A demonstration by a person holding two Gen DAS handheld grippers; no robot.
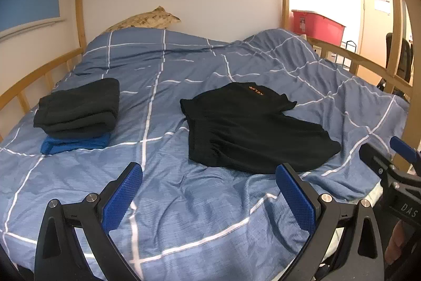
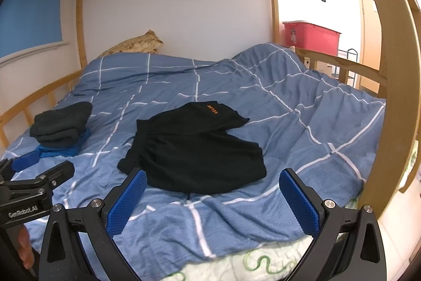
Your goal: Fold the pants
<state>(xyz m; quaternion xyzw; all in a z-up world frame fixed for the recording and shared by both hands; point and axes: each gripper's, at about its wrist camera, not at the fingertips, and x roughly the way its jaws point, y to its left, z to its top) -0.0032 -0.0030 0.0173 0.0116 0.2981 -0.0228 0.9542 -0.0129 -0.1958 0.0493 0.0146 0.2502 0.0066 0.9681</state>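
Note:
Black shorts with a small orange logo [image 1: 252, 128] lie spread and rumpled on the blue checked duvet [image 1: 171, 202]; they also show in the right wrist view [image 2: 194, 149]. My left gripper [image 1: 209, 177] is open and empty, hovering near the bed's front edge, short of the shorts. My right gripper [image 2: 213, 183] is open and empty, just in front of the shorts' near edge. The right gripper also shows at the right edge of the left wrist view [image 1: 394, 165], and the left gripper shows at the left of the right wrist view [image 2: 39, 175].
A stack of folded dark garments on a blue one [image 1: 77, 112] sits at the left of the bed. A pillow [image 1: 147, 20] lies at the head. Wooden bunk rails [image 1: 355, 57] surround the bed. A red bin [image 1: 318, 23] stands beyond the frame.

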